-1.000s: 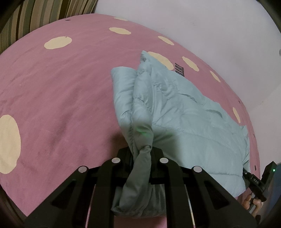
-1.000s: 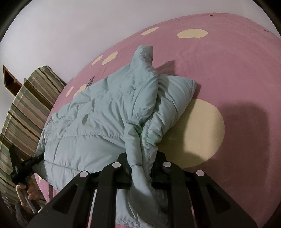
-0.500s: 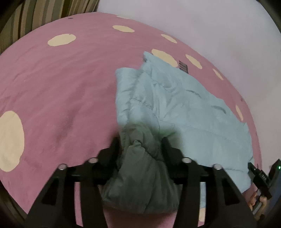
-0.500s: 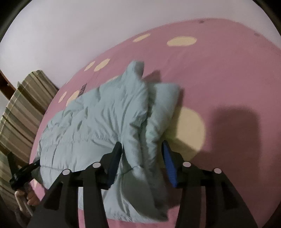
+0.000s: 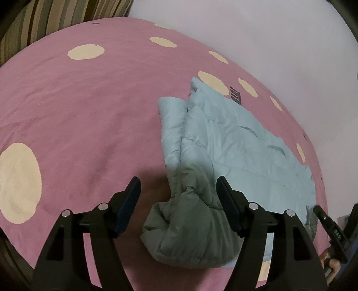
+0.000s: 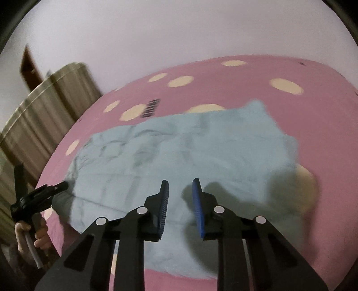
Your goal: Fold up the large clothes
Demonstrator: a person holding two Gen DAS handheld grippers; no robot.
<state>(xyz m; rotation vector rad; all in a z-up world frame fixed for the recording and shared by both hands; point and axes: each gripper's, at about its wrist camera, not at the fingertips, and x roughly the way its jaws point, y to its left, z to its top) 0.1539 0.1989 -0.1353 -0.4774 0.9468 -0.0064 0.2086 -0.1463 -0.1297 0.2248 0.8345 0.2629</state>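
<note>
jacket (image 5: 235, 143): pale blue-green quilted puffer, lies folded on the bed, w/ one sleeve doubled back along its left edge in left wrist view; near cuff end bunched up in shadow. In right wrist view it spreads across mid-frame, blurred.
bed cover (image 5: 78, 116): pink w/ cream dots, carries the jacket; small dark barred label (image 5: 235, 95) just past jacket's far corner.
left claw (image 5: 177, 188): fingers spread wide, have just been opening; bunched sleeve end lies between them but pads don't press it, gap on both sides.
right claw (image 6: 180, 194): blue-padded fingers apart w/ a narrow gap, have just been closing; nothing between them, jacket lies beneath, not pinched.
person's hand (image 6: 33, 232): at left edge of right wrist view, wrapped round handle of the left claw's black body.
surroundings: plain pale wall (image 5: 257, 40) behind the bed; striped fabric (image 5: 44, 20) at bed's far side; brown wooden piece (image 6: 30, 65) against the wall, too blurred to tell what.
</note>
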